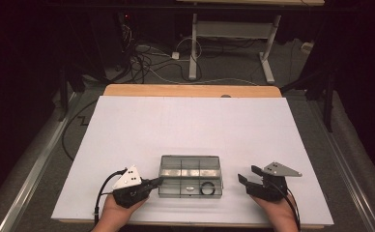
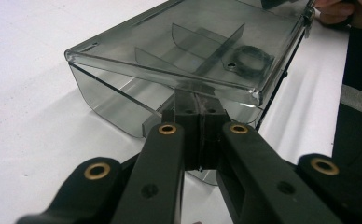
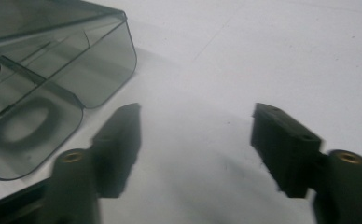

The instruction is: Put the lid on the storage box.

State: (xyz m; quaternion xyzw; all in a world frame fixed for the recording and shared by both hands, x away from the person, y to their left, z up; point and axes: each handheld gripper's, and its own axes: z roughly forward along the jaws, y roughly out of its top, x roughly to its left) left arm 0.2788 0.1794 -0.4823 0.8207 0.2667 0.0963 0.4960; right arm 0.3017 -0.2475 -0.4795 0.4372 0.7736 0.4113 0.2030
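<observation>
Smoky clear plastic box [image 1: 190, 176] — light, stiff, slippery; left tongs [image 2: 198, 122] pinch its lid lip, right tongs [image 3: 195, 140] spread — grip edges.

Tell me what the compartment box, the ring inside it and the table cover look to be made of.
Compartment box: likely hard, smoke-tinted clear plastic; the dividers show through its glossy lid, whose edge the shut left gripper pinches.
Ring: black and matte, perhaps rubber; too blurred to be sure.
Table cover: a white, matte sheet, maybe paper or board, laid over a wooden top.

Overhead view, two close gripper views
</observation>
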